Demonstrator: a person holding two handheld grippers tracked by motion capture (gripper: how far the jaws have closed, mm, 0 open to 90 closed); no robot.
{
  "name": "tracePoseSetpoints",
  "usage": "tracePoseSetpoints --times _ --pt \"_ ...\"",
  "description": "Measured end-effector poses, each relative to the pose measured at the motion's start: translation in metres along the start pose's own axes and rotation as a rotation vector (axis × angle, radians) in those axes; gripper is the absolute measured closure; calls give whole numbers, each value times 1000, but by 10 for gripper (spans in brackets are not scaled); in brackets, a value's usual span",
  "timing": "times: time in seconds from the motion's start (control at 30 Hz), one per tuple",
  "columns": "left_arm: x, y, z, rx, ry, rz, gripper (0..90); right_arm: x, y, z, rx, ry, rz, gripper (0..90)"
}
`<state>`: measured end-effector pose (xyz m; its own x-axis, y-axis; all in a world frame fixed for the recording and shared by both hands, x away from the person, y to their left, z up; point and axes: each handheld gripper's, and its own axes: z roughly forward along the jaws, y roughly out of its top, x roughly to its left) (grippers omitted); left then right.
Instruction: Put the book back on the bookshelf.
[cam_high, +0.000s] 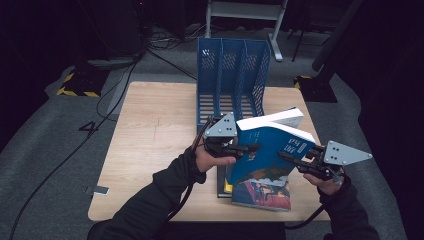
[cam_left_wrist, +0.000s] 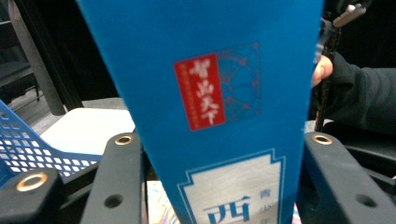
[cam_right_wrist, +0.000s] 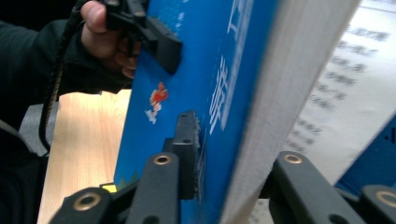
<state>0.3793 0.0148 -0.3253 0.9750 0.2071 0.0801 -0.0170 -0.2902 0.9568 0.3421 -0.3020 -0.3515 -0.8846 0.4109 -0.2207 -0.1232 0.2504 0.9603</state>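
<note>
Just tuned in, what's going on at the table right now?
A person is lifting a blue book off the table with both grippers. The left gripper has its jaws around the book's spine edge, and the right gripper has its jaws over the opposite edge. More books lie flat underneath on the wooden table. Just behind stands a blue file rack with its slots vacant, so the book is probably headed there.

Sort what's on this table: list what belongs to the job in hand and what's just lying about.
In the job:
- blue book, held up
- left claw
- right claw
- blue file rack, probably its destination

Lying about:
- books flat on the table
- floor cables
</note>
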Motion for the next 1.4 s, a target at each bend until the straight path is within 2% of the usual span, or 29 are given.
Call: tracePoseSetpoints --times 0.13,0.27,0.3,0.37,0.4,0.47,0.53,0.6,0.7,0.83,0.97,1.2,1.4 --pt "-1 0 -1 -1 -1 4 558 -6 1 -6 -29 -31 23 614" --pt "-1 1 -2 6 4 27 566 -13 3 -16 -55 -121 50 542" --pt "-1 1 -2 6 4 27 569 -13 3 -16 -55 -121 50 542" --pt "-1 1 -2 8 5 33 571 -20 2 -18 -39 -182 80 428" --pt "0 1 -2 6 0 38 571 -24 1 -18 -34 -182 107 377" --pt "2 1 -2 8 -7 51 572 -33 -3 -12 1 -136 163 275" --pt "3 1 -2 10 -4 56 570 -41 -7 -1 32 -67 205 238" --pt "7 0 -2 4 -9 53 571 -44 -8 2 37 -53 220 227" --pt "13 -1 -3 0 -16 45 566 -46 -10 15 63 23 222 286" --pt "17 1 -1 10 -7 35 557 -46 -10 19 66 19 212 314" --pt "22 6 -3 2 8 10 540 -45 -8 22 36 15 213 363" --pt "29 19 -7 -26 12 -31 526 -43 -5 25 18 16 191 380" --pt "33 25 -4 -9 9 -55 522 -45 -7 24 14 17 199 386"
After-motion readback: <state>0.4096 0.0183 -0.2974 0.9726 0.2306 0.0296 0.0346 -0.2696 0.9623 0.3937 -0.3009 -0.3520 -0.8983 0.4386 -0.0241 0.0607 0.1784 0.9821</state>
